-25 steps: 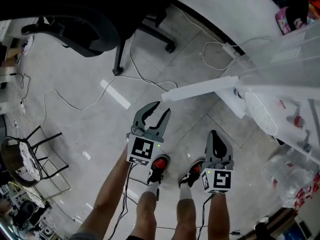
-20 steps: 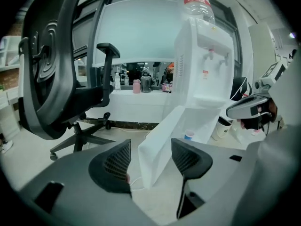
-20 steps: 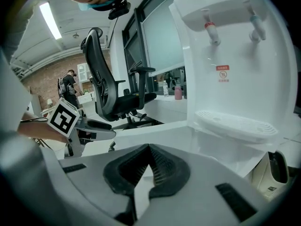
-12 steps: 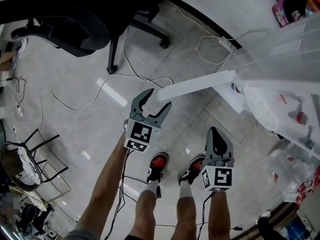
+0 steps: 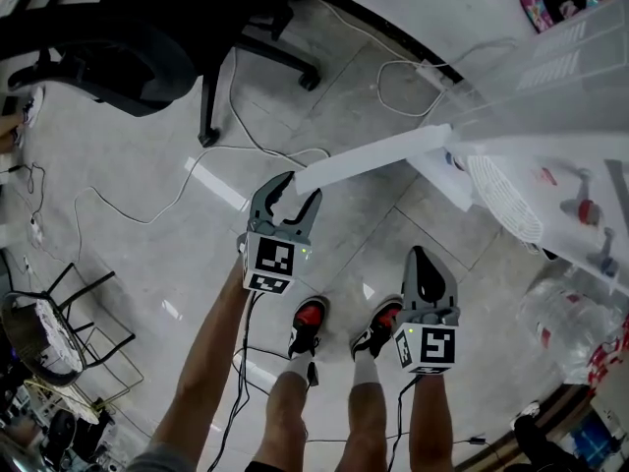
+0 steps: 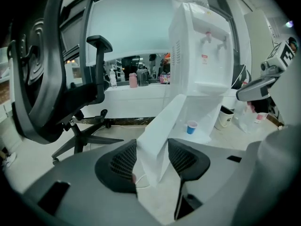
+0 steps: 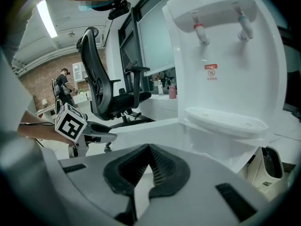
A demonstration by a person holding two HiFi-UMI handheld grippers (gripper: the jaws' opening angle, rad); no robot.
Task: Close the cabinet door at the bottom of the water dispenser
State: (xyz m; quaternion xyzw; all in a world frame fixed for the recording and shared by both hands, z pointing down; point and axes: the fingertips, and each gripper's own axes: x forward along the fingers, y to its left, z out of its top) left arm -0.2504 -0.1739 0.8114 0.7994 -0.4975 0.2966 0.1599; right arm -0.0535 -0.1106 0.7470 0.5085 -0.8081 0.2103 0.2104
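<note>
White and flat, the cabinet door [image 5: 373,155] sticks far out from the bottom of the water dispenser [image 5: 575,77]. It is wide open. Its loose end is the part farthest from the water dispenser, out over the grey floor [image 5: 128,155].

The left hand-held gripper [image 5: 295,190] is at that loose end. Its jaws have just been closing, and the edge of the door sits between them. In the left gripper view the door fills the gap from one black pad to the other, so the jaws look to be grasping it.

The right hand-held gripper [image 5: 423,264] hangs nearer the person's shoes, off to the side of the water dispenser's front. Its jaws are pressed together with nothing in them. It touches nothing.

Inside the open bottom of the water dispenser stands a small blue cup [image 6: 191,127]. A black office chair [image 5: 98,28] is well away from the water dispenser, on the far side of the door.

I think the job has only just begun. The door is caught, and that is the one part that looks done. What is left is to swing the door all the way back to the water dispenser until it sits flat and shut, then let go.
</note>
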